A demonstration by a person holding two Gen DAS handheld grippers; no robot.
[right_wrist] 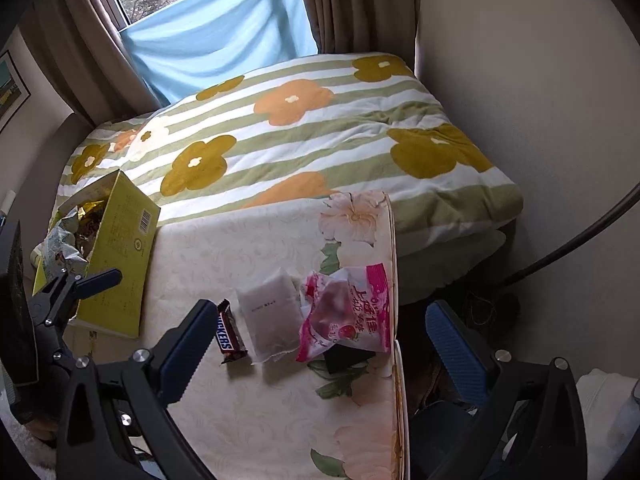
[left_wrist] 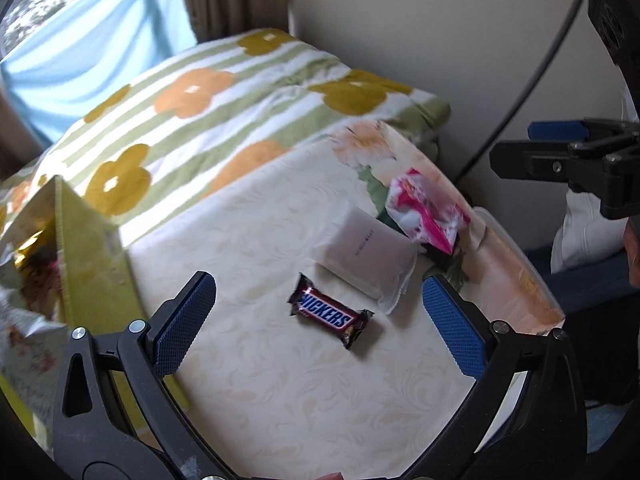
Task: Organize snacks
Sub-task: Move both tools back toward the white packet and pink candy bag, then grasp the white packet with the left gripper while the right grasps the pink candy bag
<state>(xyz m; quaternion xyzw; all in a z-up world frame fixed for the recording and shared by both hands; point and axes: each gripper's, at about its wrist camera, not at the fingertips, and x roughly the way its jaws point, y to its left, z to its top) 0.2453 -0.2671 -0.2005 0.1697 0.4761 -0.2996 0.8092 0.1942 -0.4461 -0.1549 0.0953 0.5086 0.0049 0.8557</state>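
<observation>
A Snickers bar (left_wrist: 330, 312) lies on the cream floral table (left_wrist: 280, 380), between the open fingers of my left gripper (left_wrist: 320, 320), which is empty just above it. Behind it lie a white packet (left_wrist: 366, 256) and a pink snack bag (left_wrist: 426, 210). A yellow-green box (left_wrist: 92, 248) holding several snack wrappers stands at the left. In the right wrist view the Snickers bar (right_wrist: 229, 332), white packet (right_wrist: 270, 316), pink bag (right_wrist: 348, 312) and box (right_wrist: 120, 264) also show. My right gripper (right_wrist: 320, 344) is open and empty, above the table's right edge (right_wrist: 396, 280). The left gripper (right_wrist: 80, 280) shows at the left there.
A green-striped flowered blanket (right_wrist: 300, 136) covers the bed behind the table. A wall (right_wrist: 520, 80) and a dark cable (right_wrist: 580, 240) are on the right. A window with a blue cloth (right_wrist: 216, 36) is at the back. A small dark object (right_wrist: 348, 358) lies under the pink bag.
</observation>
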